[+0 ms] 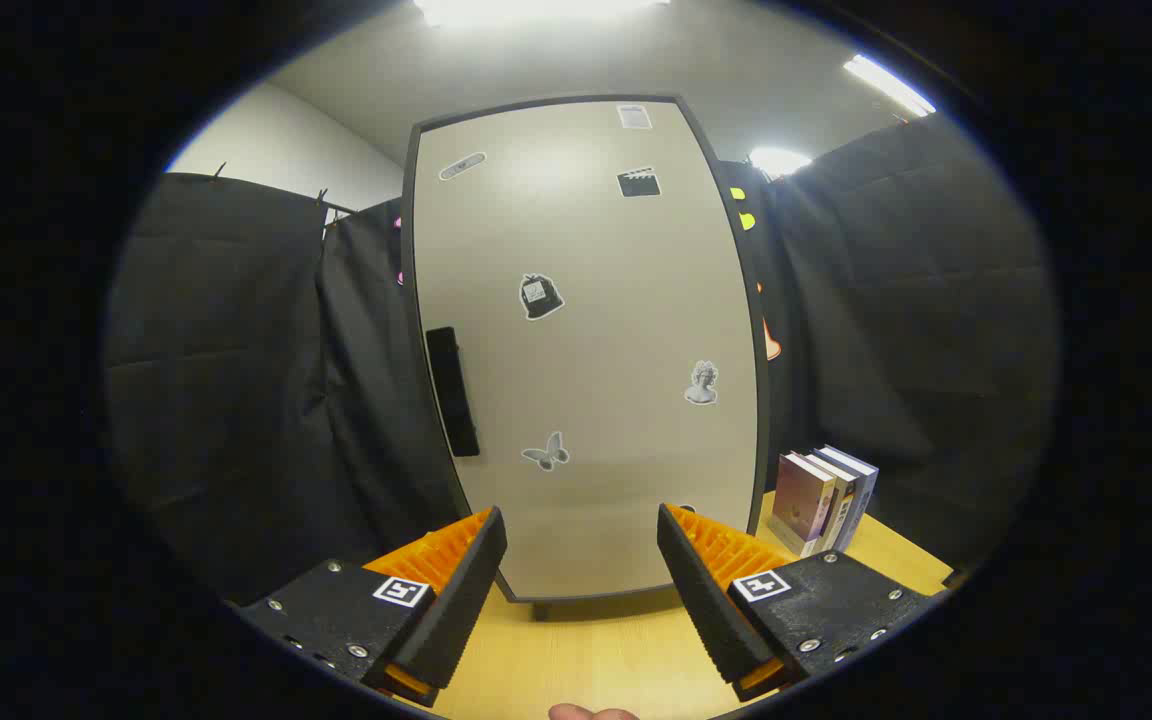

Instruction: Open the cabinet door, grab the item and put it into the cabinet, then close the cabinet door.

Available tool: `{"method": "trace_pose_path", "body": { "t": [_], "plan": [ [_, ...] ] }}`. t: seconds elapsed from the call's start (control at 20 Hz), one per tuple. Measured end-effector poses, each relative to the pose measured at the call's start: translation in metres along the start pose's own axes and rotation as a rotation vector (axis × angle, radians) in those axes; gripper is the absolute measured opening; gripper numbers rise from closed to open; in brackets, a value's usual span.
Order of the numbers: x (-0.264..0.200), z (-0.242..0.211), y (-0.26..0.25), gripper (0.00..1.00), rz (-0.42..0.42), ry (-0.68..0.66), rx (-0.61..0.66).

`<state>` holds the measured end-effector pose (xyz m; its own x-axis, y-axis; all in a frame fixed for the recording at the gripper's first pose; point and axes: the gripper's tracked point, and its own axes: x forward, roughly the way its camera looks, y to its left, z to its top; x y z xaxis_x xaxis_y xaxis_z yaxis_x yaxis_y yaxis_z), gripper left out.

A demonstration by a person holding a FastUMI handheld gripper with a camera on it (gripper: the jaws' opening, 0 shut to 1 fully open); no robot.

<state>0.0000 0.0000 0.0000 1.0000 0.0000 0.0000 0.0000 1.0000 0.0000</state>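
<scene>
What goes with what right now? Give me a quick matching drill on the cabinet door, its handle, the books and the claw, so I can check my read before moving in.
Things:
1. cabinet door
2. handle
3. books
4. claw

States or places:
A. standing upright on the wooden table, beside the cabinet's right edge
B. open, holding nothing
C. shut, dotted with stickers
D. dark vertical bar near the door's left edge

Pairs: 1-C, 2-D, 3-A, 4-B
</scene>
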Motion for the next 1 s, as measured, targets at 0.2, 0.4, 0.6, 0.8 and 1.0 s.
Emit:
{"method": "trace_pose_path", "body": {
  "t": [0.2, 0.4, 0.6, 0.8, 1.0],
  "plan": [
    [-0.0007, 0.007, 0.0007, 0.94, 0.0, -0.028, -0.006],
    [-0.0019, 0.0088, 0.0016, 0.95, 0.008, -0.031, -0.011],
    [-0.0015, 0.0089, 0.0014, 0.95, 0.012, -0.028, -0.016],
    [-0.0006, 0.0081, 0.0018, 0.95, 0.013, -0.024, -0.007],
    [0.0015, 0.0051, 0.0031, 0.94, 0.017, -0.013, -0.017]
  ]
}}
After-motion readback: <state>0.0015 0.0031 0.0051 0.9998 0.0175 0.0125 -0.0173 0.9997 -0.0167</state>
